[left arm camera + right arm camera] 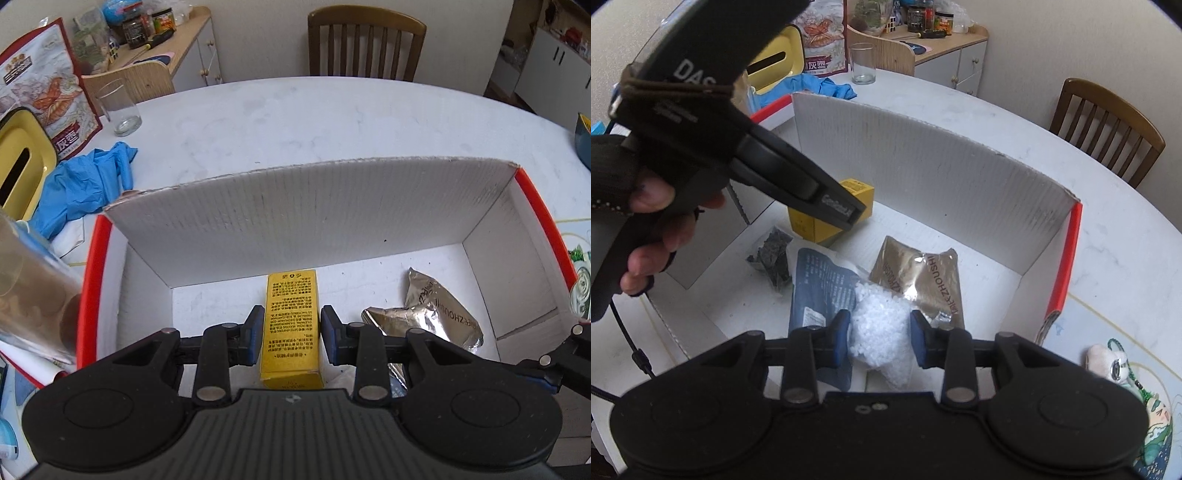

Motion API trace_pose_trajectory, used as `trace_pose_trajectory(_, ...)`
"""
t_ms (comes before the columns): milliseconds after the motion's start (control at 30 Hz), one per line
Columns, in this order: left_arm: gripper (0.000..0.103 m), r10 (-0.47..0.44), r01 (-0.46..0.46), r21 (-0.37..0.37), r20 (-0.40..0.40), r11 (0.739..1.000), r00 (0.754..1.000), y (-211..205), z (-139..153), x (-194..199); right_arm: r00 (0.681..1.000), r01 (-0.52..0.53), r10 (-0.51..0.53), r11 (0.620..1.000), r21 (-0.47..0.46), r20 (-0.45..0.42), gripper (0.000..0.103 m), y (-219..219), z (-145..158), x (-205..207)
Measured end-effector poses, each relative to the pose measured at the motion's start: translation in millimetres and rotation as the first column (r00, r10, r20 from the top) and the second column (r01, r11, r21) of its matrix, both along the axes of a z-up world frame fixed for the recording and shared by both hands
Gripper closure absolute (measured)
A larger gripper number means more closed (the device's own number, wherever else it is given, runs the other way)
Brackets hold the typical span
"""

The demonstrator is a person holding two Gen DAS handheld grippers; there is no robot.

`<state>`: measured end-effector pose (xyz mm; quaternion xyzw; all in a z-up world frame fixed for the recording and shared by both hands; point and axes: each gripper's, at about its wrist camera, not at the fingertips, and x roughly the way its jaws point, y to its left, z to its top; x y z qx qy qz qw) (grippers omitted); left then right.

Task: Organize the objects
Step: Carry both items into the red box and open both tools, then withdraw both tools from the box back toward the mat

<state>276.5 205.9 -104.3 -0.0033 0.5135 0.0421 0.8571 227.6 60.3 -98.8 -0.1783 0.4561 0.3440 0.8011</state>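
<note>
A white cardboard box point(295, 206) with red outer sides stands on the table. My left gripper point(291, 332) is inside it with its pads on either side of a yellow carton point(291, 302) that lies on the box floor; a thin gap shows on the right side. A silver foil packet point(439, 314) lies to its right. My right gripper point(879, 339) is open around a clear bag of white pellets point(879, 332) over a dark blue packet point(820, 284). The yellow carton point(857, 188), foil packet point(923, 277) and a small dark bag point(774, 258) also show there.
On the white table point(295, 118) stand a drinking glass point(118, 107), a blue glove point(85, 181), a yellow tissue box point(22, 166) and a printed red bag point(48, 92). A wooden chair point(365, 44) stands behind. A plush toy point(1108, 362) lies right of the box.
</note>
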Motion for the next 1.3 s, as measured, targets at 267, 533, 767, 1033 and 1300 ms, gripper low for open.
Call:
trace_pose_trajectory(267, 0.071, -0.035, 0.035, -0.006, -0.024, 0.999, 0.999, -5.2, -3.5, 2.9, 0.999, 0.015, -0.014, 1.0, 0.018, -0.03, 0.059, -3.8, -2.1, -0.7)
trace_pose_trajectory(533, 0.063, -0.021, 0.02, -0.029, -0.009, 0.999, 1.0, -2.4, 1.5, -2.1, 1.0, 0.017, -0.015, 0.998, 0.059, -0.019, 0.048, -8.8, 8.3, -5.8)
trace_pose_trajectory(767, 0.044, -0.013, 0.014, -0.026, 0.049, 1.0, 0.999, -5.6, 17.2, -16.1, 1.0, 0.024, -0.024, 0.995, 0.096, -0.002, 0.041, -15.2, 22.2, -8.1)
trace_pose_trajectory(1033, 0.037, -0.026, 0.027, -0.009, 0.1, 1.0, 0.995, -16.6, 36.0, -35.0, 1.0, 0.017, -0.02, 0.988, 0.153, 0.015, 0.027, -26.8, 38.5, -10.8)
trace_pose_trajectory(1300, 0.031, -0.019, 0.021, -0.011, 0.138, 1.0, 0.99, -26.3, 52.3, -54.7, 0.999, 0.024, -0.028, 0.979, 0.201, 0.02, 0.02, -42.9, 55.1, -18.4)
